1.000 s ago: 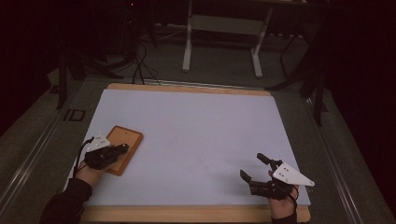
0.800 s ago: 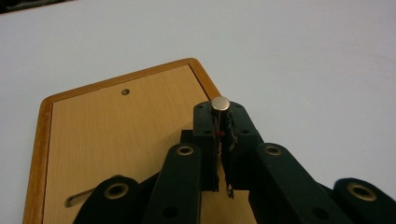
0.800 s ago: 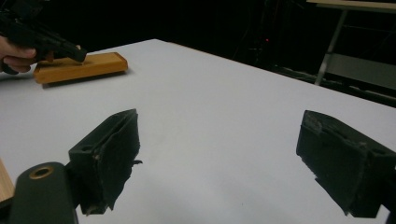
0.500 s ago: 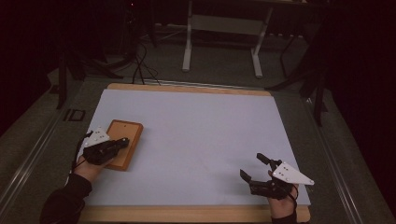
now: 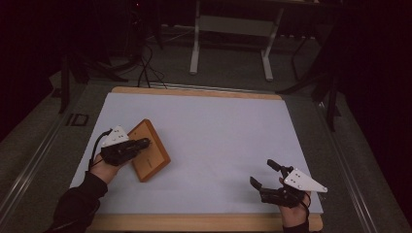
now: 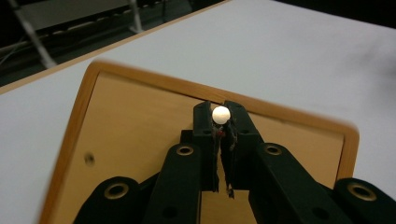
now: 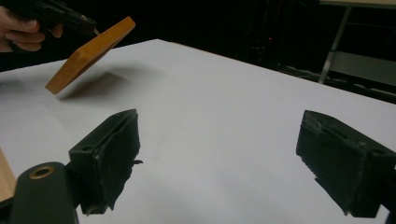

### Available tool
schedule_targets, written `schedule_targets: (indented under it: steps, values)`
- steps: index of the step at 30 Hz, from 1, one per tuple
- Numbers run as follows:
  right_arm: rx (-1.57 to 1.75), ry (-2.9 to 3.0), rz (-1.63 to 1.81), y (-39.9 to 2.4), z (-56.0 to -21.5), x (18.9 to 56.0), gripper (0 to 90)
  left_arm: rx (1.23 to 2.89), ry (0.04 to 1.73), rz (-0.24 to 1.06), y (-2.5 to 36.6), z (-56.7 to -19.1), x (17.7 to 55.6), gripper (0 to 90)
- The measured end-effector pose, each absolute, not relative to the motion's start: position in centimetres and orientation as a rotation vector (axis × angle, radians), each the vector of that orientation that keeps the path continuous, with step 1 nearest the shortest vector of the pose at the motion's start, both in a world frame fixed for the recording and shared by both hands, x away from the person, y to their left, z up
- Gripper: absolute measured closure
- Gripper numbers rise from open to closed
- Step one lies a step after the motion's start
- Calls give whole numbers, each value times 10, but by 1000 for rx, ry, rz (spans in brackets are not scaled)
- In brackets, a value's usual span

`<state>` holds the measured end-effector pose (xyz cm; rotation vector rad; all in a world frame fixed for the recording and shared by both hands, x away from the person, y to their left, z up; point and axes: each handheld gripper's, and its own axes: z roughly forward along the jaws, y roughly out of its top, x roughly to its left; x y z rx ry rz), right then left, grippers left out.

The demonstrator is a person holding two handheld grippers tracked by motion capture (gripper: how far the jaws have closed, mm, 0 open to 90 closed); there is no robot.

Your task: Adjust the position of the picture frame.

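Nearest the person, the right gripper (image 5: 265,182) sits low at the right front of the counter (image 5: 228,131), its fingers (image 7: 109,156) spread wide with nothing between them.

Further in, on the left, the left gripper (image 5: 141,144) has its fingers (image 6: 204,126) pressed together on a small white knob (image 6: 221,114) on the wooden board (image 5: 150,155), pinching it. The right gripper view shows the board (image 7: 88,51) clear of the counter and tilted, one end hanging lower, with its shadow on the white surface below.

The step in hand looks like lifting the board by that knob. To do it well, the grip should stay firm and square on the knob (a round knob invites slipping and swinging), and the lift should be slow so the board does not pivot or drop. The free gripper could support the low edge if the tilt grows.

Hard to make out: the knob's stem and how it joins the board are hidden by the fingers, the board's underside is in shadow, and the room beyond the counter is too dark to read apart from a white frame (image 5: 231,43) on the floor.
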<state>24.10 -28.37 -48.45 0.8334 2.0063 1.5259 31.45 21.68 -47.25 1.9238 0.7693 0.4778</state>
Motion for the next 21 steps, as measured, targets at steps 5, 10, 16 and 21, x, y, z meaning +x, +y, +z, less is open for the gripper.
schedule_targets:
  steps: [5,10,16,21]
  values:
    - [837,2006,1530,-284,-484,241,130,1928,747,455,201,-470,319,852]
    - [836,2005,1529,-284,-484,241,130,1936,711,440,185,-465,325,853]
    - [836,2003,1535,-286,-484,241,130,1952,669,413,164,-461,333,853]
    - [839,2001,1541,-287,-484,241,130,1966,628,396,147,-460,338,853]
